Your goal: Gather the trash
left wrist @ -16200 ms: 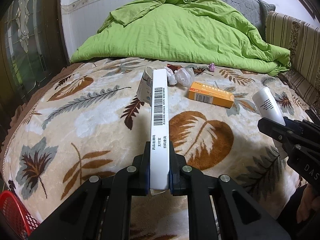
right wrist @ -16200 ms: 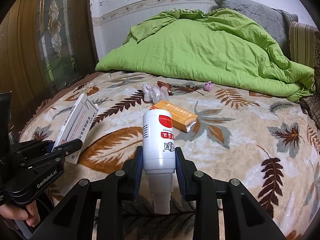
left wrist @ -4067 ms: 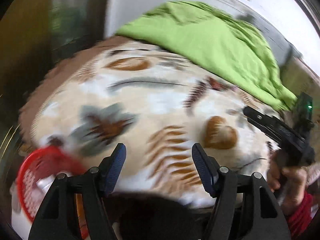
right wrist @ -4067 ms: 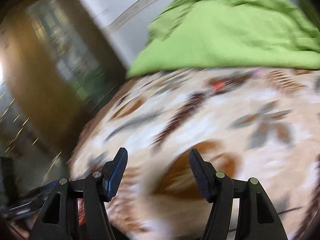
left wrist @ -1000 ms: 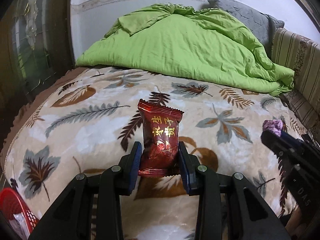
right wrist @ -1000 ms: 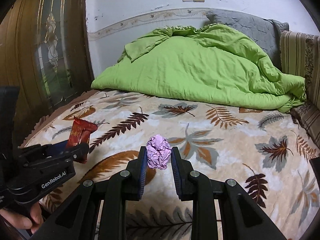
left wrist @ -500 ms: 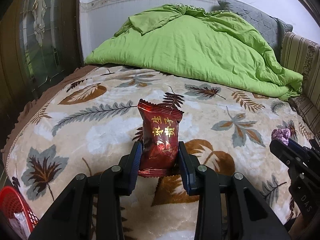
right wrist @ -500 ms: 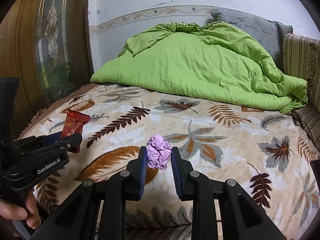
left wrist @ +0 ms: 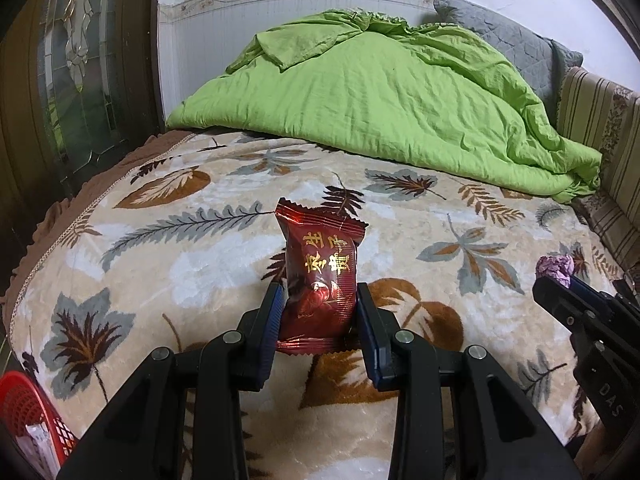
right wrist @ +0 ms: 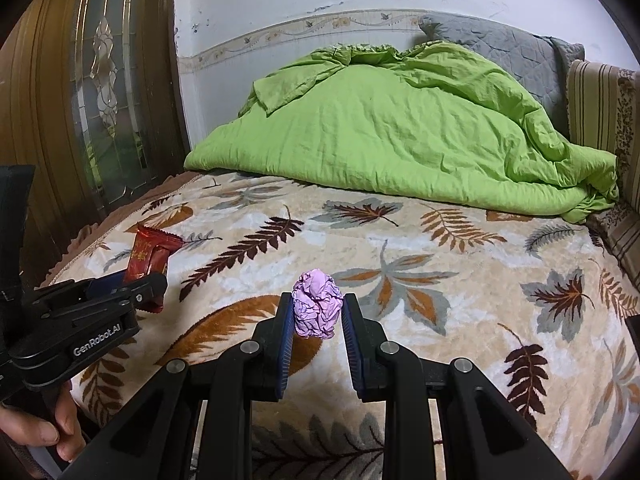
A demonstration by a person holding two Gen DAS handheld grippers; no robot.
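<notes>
half the red basket (left wrist: 28, 412) is cut off at the frame edge.

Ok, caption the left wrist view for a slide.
Left gripper holds a red snack wrapper above the leaf-print blanket.

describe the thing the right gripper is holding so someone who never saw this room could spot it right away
Start at the bed with the leaf-print blanket and the green duvet heaped at its far end. Above the blanket's near part, the right gripper pinches a crumpled purple paper ball. Its pale lilac colour and wrinkled round shape separate it from the glossy dark red snack packet in the left gripper.
</notes>
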